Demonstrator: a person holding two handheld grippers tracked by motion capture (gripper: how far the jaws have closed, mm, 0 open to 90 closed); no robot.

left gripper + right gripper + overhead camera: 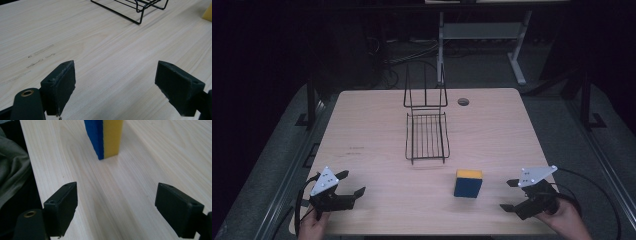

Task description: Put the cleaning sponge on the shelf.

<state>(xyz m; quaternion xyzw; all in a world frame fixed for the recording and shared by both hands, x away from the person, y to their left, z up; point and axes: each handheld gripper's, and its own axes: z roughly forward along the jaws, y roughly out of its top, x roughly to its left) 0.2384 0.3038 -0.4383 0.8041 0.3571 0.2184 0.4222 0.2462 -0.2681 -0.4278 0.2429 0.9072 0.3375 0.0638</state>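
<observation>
High view: pale wooden desk [377, 130], with a black wire rack [427, 136] standing near the middle and a blue-and-yellow sponge block [468, 183] upright at about five o'clock from it. Left tongs [347, 183] low at seven o'clock of the desk, jaws spread wide, nothing between them. Right tongs [511, 195] at five o'clock, jaws likewise apart and empty, pointing toward nine o'clock at the sponge block, which stands near but clearly apart from the tips.

Left gripper view: both black pads [61, 85] wide open over bare desk grain [105, 57]. Corner of the wire rack [135, 10] at twelve to one o'clock, well apart; a sliver of the yellow sponge face [207, 12] at two o'clock at the frame edge.

Right gripper view: pads [63, 206] held apart, sponge block [106, 137] dead ahead at twelve o'clock, blue layer left, yellow layer right, standing on edge on the desk [140, 182], not yet between the jaws. Grey cloth [11, 165] at nine o'clock beyond the desk edge.

Judged step: start of the approach, nothing grasped yet. Next move probably calls for advancing the right tongs straight ahead until the block sits between the pads, then closing gently across blue and yellow faces; soft foam, likely to squash or tip if nudged first.
</observation>
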